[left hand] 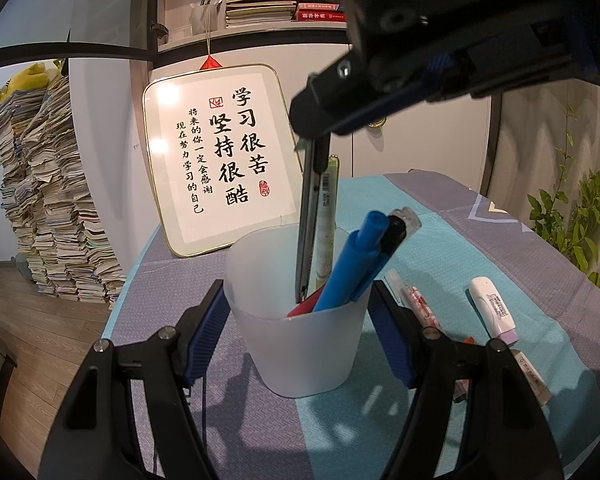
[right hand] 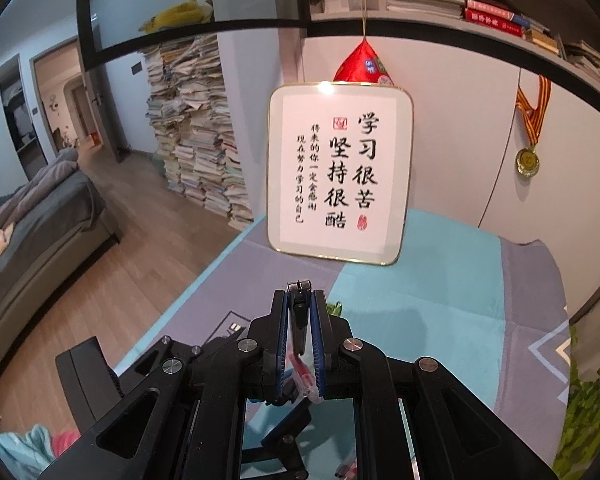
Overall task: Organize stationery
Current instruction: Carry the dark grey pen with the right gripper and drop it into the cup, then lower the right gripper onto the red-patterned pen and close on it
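Observation:
A frosted plastic cup [left hand: 300,328] stands on the table between the pads of my left gripper [left hand: 298,332], which is shut on it. Inside it are a blue marker [left hand: 356,260], a black pen, a red-tipped pen [left hand: 304,306] and a pale ruler-like stick [left hand: 326,216]. My right gripper [left hand: 320,128] hangs above the cup, shut on a dark grey pen [left hand: 310,216] whose lower end is inside the cup. In the right wrist view the pen's top [right hand: 299,312] sits between the closed fingers of the right gripper [right hand: 299,300].
On the cloth right of the cup lie a white correction tape [left hand: 494,308], a patterned pen [left hand: 416,300] and another pen [left hand: 534,378]. A framed calligraphy board [left hand: 220,160] leans at the table's back. A plant [left hand: 572,216] stands at the right edge.

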`<state>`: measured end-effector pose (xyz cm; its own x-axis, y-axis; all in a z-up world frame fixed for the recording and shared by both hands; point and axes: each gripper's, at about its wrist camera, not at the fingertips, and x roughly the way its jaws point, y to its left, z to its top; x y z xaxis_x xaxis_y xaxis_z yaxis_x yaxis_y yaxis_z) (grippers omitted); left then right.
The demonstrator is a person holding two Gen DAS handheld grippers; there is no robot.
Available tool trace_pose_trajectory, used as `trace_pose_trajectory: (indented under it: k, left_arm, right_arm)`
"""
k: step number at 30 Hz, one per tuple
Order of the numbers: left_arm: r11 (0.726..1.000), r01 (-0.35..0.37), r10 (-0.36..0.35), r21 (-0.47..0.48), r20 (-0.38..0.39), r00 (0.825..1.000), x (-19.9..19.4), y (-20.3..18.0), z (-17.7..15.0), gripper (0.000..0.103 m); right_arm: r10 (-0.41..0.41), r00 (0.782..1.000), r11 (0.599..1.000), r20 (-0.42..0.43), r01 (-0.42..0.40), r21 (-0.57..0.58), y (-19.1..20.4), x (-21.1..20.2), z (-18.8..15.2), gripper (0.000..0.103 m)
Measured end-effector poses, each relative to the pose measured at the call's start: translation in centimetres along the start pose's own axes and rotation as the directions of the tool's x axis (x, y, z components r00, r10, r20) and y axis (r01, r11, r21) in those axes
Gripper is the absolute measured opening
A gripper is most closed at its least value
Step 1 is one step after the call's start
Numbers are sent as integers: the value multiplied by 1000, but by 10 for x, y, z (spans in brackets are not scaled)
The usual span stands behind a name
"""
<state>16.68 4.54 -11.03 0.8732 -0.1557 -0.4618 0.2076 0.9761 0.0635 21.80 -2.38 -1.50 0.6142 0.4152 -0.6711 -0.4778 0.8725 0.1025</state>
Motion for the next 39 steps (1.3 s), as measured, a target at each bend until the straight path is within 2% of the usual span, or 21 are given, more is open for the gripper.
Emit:
trace_pose_trajectory:
  k: [6,19,26,30,33,36,39]
  left_arm:
    - [1000,0,0,0,-1,1000,0,0,0,70]
    - [1000,0,0,0,-1,1000,0,0,0,70]
    - [1000,0,0,-1,-1,1000,0,1,0,70]
    - [1000,0,0,-1,-1,1000,-1,1,0,70]
    - [1000,0,0,0,-1,1000,0,1,0,70]
    - [1000,4,-4,1,0,1000,-1,1,0,70]
    - [1000,4,-4,1,0,1000,-1,1,0,70]
  right_arm:
    - [-1,1000,1000,-27,1,9,-2,6,-3,12]
    - [59,997,996,-52,-55,67,-12,6,-6,12]
    - [56,998,993,10,-57,106,-24,-20,-8,12]
    - [8,999,990,52,-16,144,-43,-43,-14,12]
    - [-38,999,979,6,36,200,-66,-43,-24,12]
    - [-61,992,960,-106,88,266,-88,-21,-43,12]
    - [-48,978,953,-203,106,284,-98,5,-64,12]
